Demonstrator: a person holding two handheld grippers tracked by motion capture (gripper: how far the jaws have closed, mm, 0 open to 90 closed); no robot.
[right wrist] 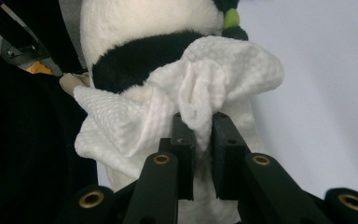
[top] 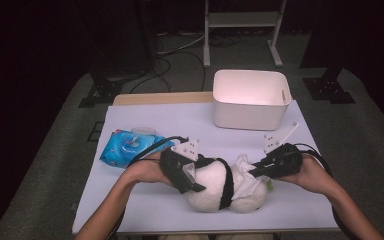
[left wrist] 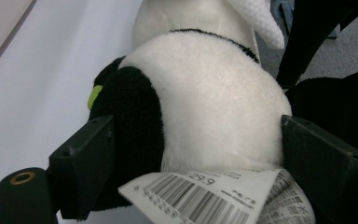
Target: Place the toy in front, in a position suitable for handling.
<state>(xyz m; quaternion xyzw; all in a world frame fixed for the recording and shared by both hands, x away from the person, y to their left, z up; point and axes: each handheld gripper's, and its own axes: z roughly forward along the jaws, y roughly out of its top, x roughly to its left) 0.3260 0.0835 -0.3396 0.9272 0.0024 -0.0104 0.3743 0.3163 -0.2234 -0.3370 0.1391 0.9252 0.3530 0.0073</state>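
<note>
Dark floor and cabling are framing a white table (top: pixel 145 210) on which a person is working with two hand-held grippers. Near the front edge a black-and-white plush toy (top: pixel 215 187) is lying between them; a white bin (top: pixel 249 117) is standing at the far edge, and a blue wipe pack (top: pixel 127 147) is lying at the left. The left gripper (top: pixel 190 175) is spanning the toy's rump with its jaws spread wide and bearing on either flank, as the left gripper view shows, with the toy's barcode tag (left wrist: pixel 200 196) hanging below. The right gripper (right wrist: pixel 199 135) is pinching a bunched white wipe (right wrist: pixel 191 102) between nearly closed jaws and laying it against the toy's body. Judged from its look, the toy is light, soft and compressible, so it is likely yielding and rolling under pressure; a broad hold across the body, as taken, is steadying it better than a hold on a limb. The wipe appears thin, limp and possibly damp, so gripping it at a gathered fold is keeping it from slipping out while it rubs the pile.
</note>
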